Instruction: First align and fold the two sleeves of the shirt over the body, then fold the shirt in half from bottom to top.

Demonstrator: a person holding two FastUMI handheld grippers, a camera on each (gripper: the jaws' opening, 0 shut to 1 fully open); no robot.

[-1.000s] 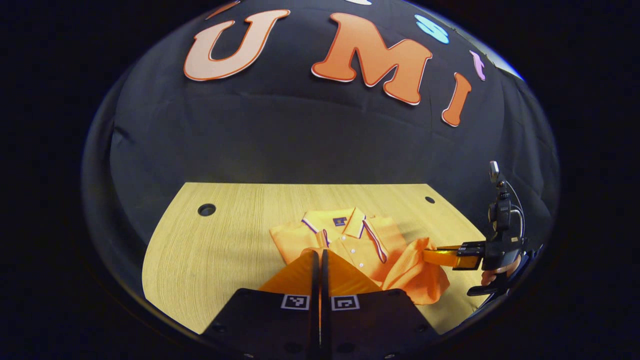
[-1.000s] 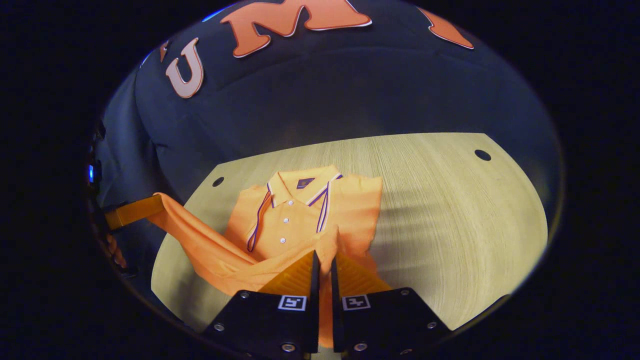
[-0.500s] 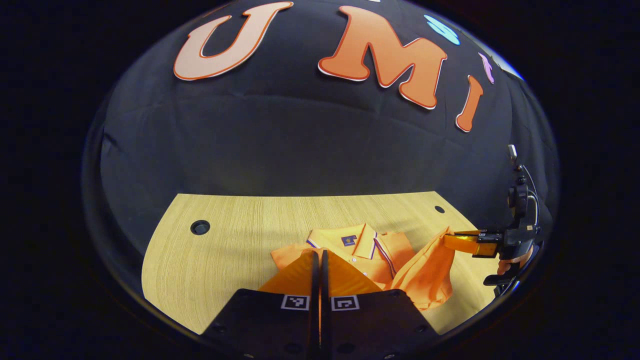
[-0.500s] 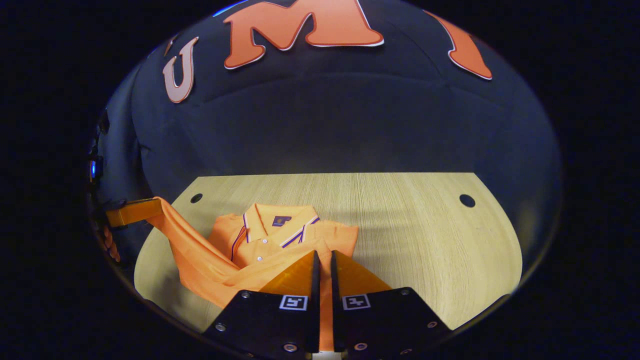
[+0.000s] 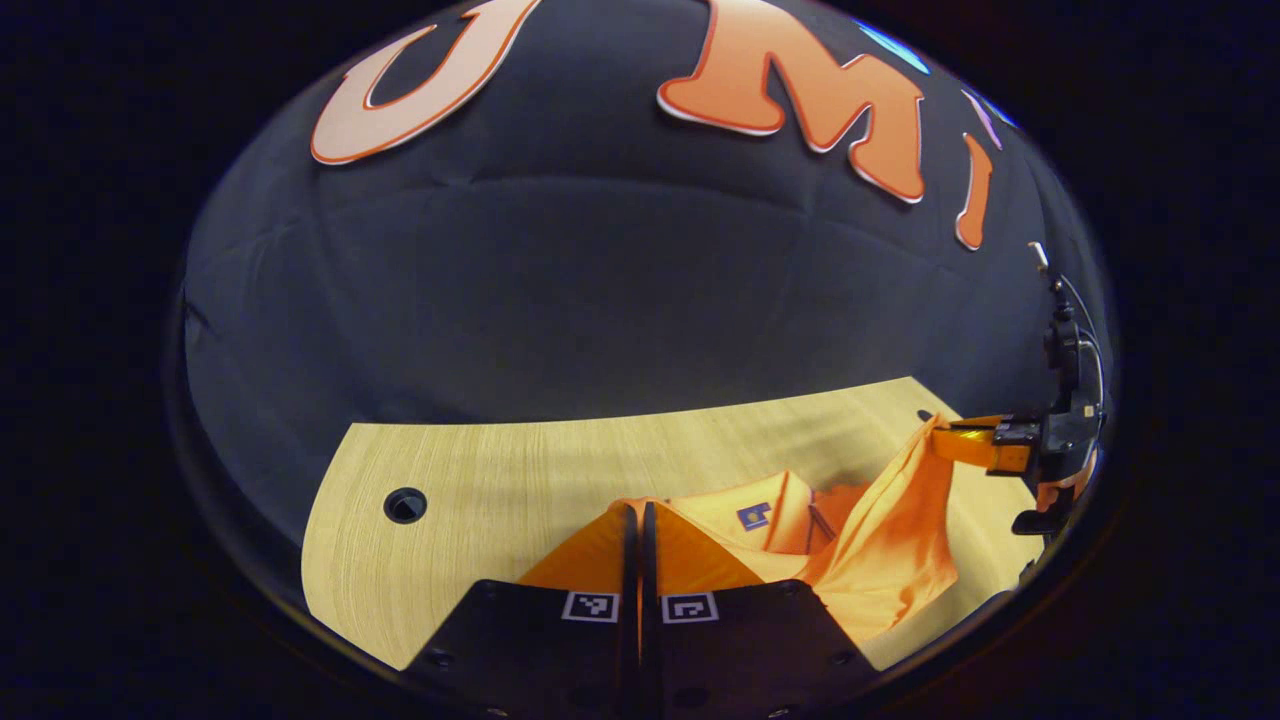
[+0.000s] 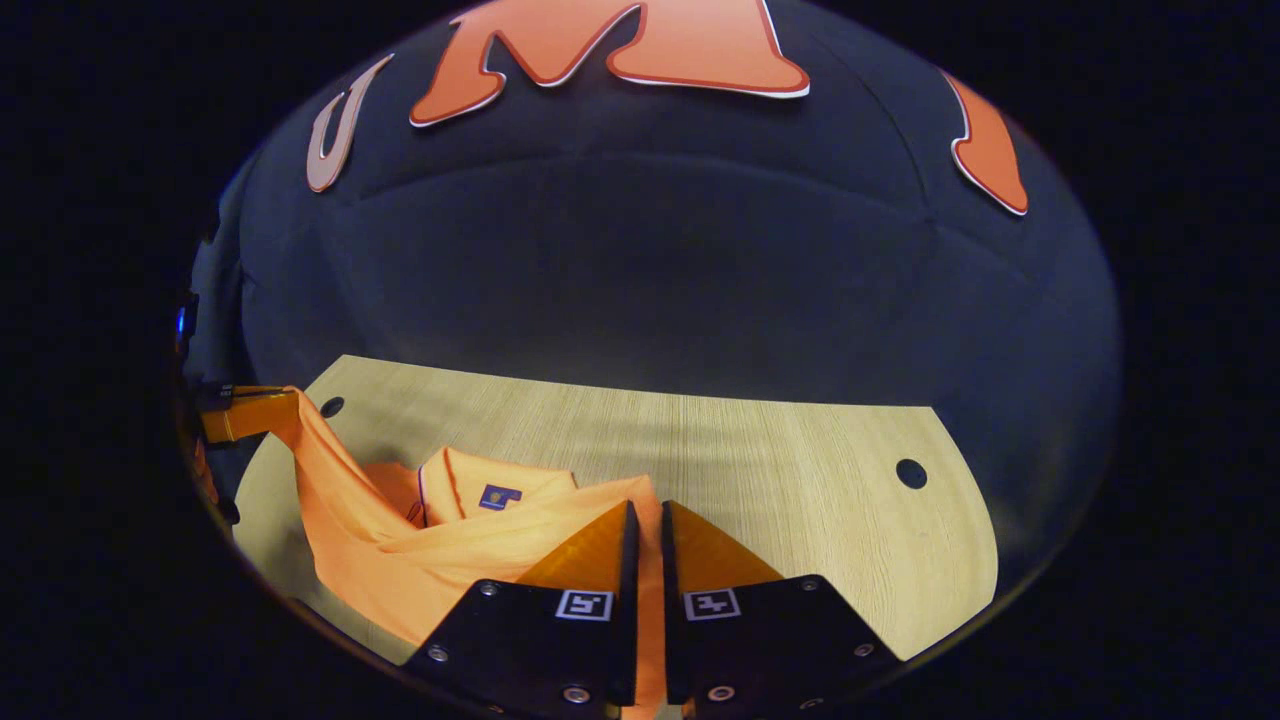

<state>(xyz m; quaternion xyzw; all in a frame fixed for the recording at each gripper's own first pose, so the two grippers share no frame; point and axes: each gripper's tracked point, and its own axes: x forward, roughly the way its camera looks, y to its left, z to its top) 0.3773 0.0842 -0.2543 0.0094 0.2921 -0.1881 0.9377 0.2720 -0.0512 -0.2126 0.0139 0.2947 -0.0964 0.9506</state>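
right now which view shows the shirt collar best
The right gripper view: the collar stands in plain sight with its inner label patch, above the lifted hem of the shirt. In the left gripper view the collar is partly covered by raised fabric and that gripper's own fingers.

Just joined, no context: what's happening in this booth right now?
A person is folding an orange polo shirt on a wooden table with two handheld grippers. The left gripper and the right gripper are each shut on the shirt's bottom edge and hold it raised above the table. The fabric hangs between them, near the collar. The bottom-to-top fold is under way, not yet laid down.
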